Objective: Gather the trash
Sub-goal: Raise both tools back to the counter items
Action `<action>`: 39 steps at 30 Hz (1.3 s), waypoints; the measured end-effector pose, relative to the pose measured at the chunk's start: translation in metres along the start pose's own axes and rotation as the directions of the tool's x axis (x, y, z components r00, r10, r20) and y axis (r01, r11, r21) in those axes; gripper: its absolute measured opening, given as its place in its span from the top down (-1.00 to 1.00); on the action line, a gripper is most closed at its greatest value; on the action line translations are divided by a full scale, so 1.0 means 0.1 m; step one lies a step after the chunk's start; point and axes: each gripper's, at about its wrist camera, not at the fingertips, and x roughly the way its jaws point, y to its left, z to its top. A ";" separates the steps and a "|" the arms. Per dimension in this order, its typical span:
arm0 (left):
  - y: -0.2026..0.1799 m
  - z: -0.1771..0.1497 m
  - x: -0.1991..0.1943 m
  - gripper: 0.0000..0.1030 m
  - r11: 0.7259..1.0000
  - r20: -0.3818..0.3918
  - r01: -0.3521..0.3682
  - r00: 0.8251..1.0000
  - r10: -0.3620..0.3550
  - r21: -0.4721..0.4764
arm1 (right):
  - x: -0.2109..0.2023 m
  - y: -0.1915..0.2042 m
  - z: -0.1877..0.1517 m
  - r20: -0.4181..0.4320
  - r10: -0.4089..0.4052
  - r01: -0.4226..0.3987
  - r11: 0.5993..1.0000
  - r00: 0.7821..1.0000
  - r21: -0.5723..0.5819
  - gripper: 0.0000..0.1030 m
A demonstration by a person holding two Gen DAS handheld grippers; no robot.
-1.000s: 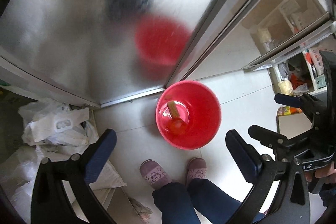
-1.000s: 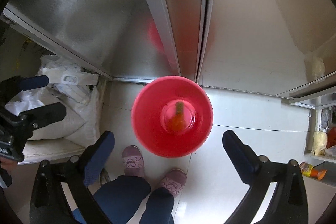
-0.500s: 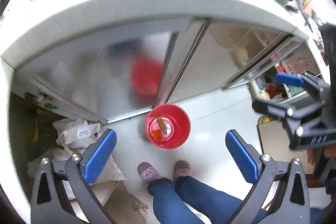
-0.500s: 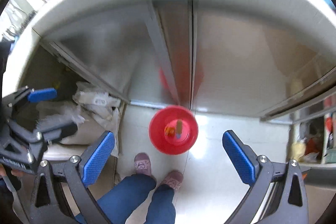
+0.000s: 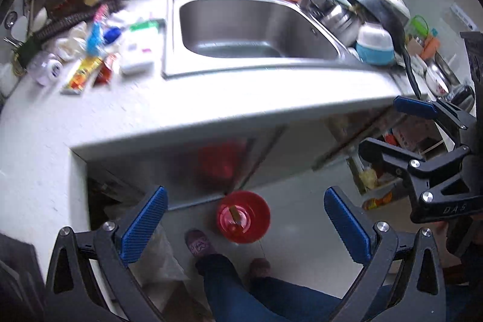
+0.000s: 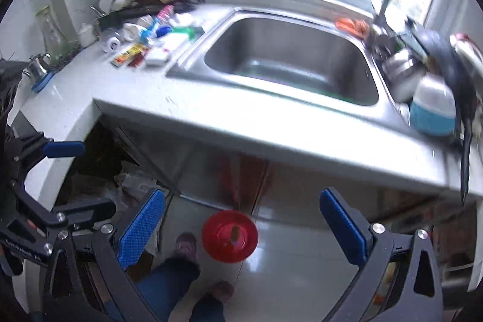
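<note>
The left gripper (image 5: 246, 227) hangs in the air with its blue-padded fingers (image 5: 144, 224) spread wide and nothing between them. The right gripper (image 6: 241, 227) is the same, fingers (image 6: 142, 228) wide apart and empty; it also shows at the right edge of the left wrist view. Far below, between both sets of fingers, a red bucket (image 5: 243, 217) stands on the pale tiled floor (image 5: 302, 219), just in front of the steel cabinet doors (image 5: 181, 168), with a small tan piece of trash (image 5: 234, 212) lying inside it. The person's slippered feet (image 5: 197, 242) and blue trouser legs stand right beside the bucket. Above the doors runs a white counter (image 5: 181, 107) with a steel sink (image 5: 253, 29) set into it. On the counter to the left of the sink lies a cluster of wrappers and packets (image 5: 90, 62), well apart from the bucket. To the right of the sink sit pots and a blue and white container (image 5: 374, 46)
</note>
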 end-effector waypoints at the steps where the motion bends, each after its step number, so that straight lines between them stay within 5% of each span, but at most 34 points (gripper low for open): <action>1: 0.09 0.06 -0.07 -1.00 1.000 0.008 0.000 1.000 0.000 -0.008 | -0.01 0.02 0.06 0.002 0.004 -0.004 1.000 1.000 -0.001 -0.99; 19: 1.55 1.02 -0.20 -1.00 0.994 0.018 -0.013 1.000 0.015 -0.111 | 0.56 0.71 1.66 -0.037 0.117 -0.120 0.989 0.992 -0.091 -0.99; 39: 2.91 1.04 -0.05 -1.00 0.968 -0.076 -0.055 0.996 0.038 -0.245 | 1.40 1.63 2.27 -0.183 0.181 -0.212 0.963 0.966 -0.167 -0.99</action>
